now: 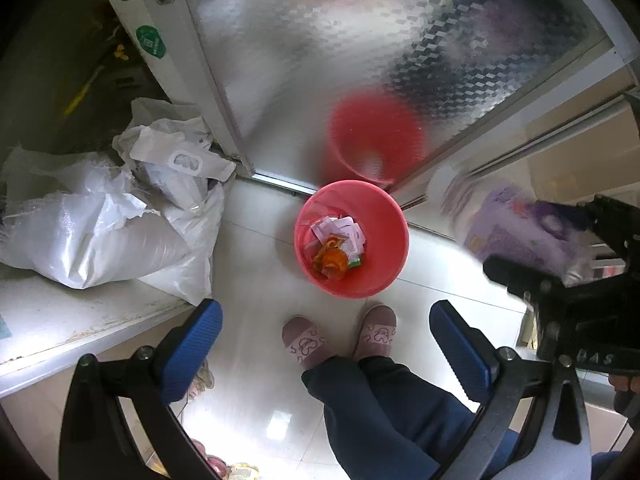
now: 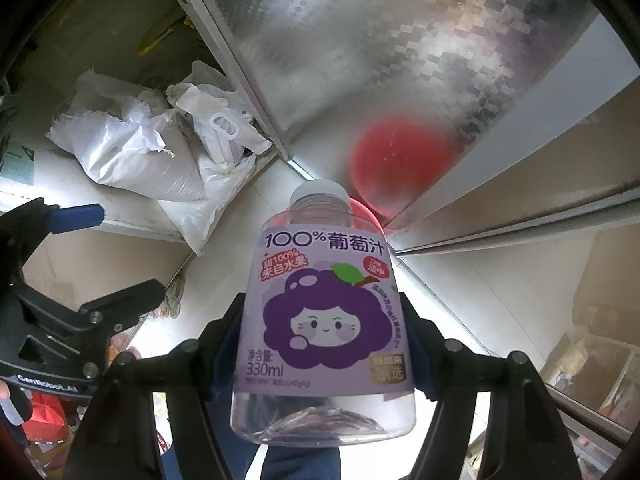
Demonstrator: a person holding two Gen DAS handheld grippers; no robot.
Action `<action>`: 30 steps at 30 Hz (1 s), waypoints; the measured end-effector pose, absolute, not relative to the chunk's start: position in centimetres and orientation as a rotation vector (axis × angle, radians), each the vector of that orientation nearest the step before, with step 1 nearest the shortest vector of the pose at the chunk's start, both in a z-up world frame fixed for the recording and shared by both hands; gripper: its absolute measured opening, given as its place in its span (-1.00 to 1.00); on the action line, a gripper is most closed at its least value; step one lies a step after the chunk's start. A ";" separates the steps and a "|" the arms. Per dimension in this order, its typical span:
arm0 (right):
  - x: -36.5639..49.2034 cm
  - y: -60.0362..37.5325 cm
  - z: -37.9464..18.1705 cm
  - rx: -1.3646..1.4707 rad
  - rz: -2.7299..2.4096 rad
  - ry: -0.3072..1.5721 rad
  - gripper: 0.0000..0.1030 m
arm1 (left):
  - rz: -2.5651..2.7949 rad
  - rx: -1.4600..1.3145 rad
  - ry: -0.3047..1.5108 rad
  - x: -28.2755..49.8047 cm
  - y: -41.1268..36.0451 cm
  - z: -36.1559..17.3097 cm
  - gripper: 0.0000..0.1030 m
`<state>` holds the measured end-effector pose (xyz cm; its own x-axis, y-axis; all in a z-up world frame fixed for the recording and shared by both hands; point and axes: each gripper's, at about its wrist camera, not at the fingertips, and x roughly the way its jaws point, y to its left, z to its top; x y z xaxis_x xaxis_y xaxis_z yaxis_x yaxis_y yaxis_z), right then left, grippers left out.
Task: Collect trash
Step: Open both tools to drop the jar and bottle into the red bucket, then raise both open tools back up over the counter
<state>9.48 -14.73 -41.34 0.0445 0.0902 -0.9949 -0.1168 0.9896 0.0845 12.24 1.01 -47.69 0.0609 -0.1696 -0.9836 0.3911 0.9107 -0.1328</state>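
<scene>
The right gripper (image 2: 326, 344) is clamped on a clear plastic juice bottle (image 2: 326, 312), its fingers pressing both sides of the glossy lilac label printed with a purple grape-haired cartoon face; the bottle appears empty, its ribbed base nearest the lens and its white cap (image 2: 320, 190) pointing away toward the floor. The left gripper (image 1: 326, 344) stands with its jaws wide apart and nothing between them, its ridged blue pads (image 1: 192, 344) framing a person's patterned pink slippers (image 1: 340, 336) and dark blue trouser legs. Beyond the slippers, on glossy white floor tiles (image 1: 256, 264), sits a round red plastic bin (image 1: 352, 240) holding white paper scraps and an orange crumpled wrapper. In the left wrist view the bottle is at the right edge, blurred, above and to the right of the bin. In the right wrist view the bottle hides nearly all of the bin. A metal-framed door of patterned frosted glass (image 1: 340, 40) reflects the bin as a red smear. Far left, woven white sacks (image 1: 100, 232) slump on a pale ledge, torn at the mouth; their contents are hard to make out.
</scene>
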 end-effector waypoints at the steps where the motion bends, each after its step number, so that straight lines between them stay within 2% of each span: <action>1: 9.3 -14.8 -41.1 -0.029 0.159 1.522 0.56 | -0.424 0.187 1.449 12.2 1.1 -47.5 1.00; 2: 9.2 -14.8 -41.0 -0.033 0.161 1.517 0.76 | -0.419 0.188 1.450 12.2 1.2 -47.2 1.00; 7: 9.1 -15.0 -39.0 -0.016 0.157 1.491 0.97 | -0.400 0.203 1.441 11.6 1.7 -44.5 1.00; 15: 8.2 -14.1 -32.4 -0.012 0.195 1.442 0.98 | -0.381 0.245 1.387 10.2 3.0 -35.8 1.00; 24: 7.3 -13.1 -21.0 -0.029 0.219 1.320 0.98 | -0.351 0.188 1.277 9.0 3.8 -23.8 1.00; 30: 7.5 -13.9 -15.6 -0.032 0.207 1.244 0.98 | -0.345 0.176 1.175 9.2 2.9 -18.3 1.00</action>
<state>7.46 -13.89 -15.57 0.3046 0.1389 -0.9423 -0.1732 0.9809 0.0886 9.21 2.91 -18.25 0.3413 -0.1726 -0.9240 0.3542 0.9341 -0.0437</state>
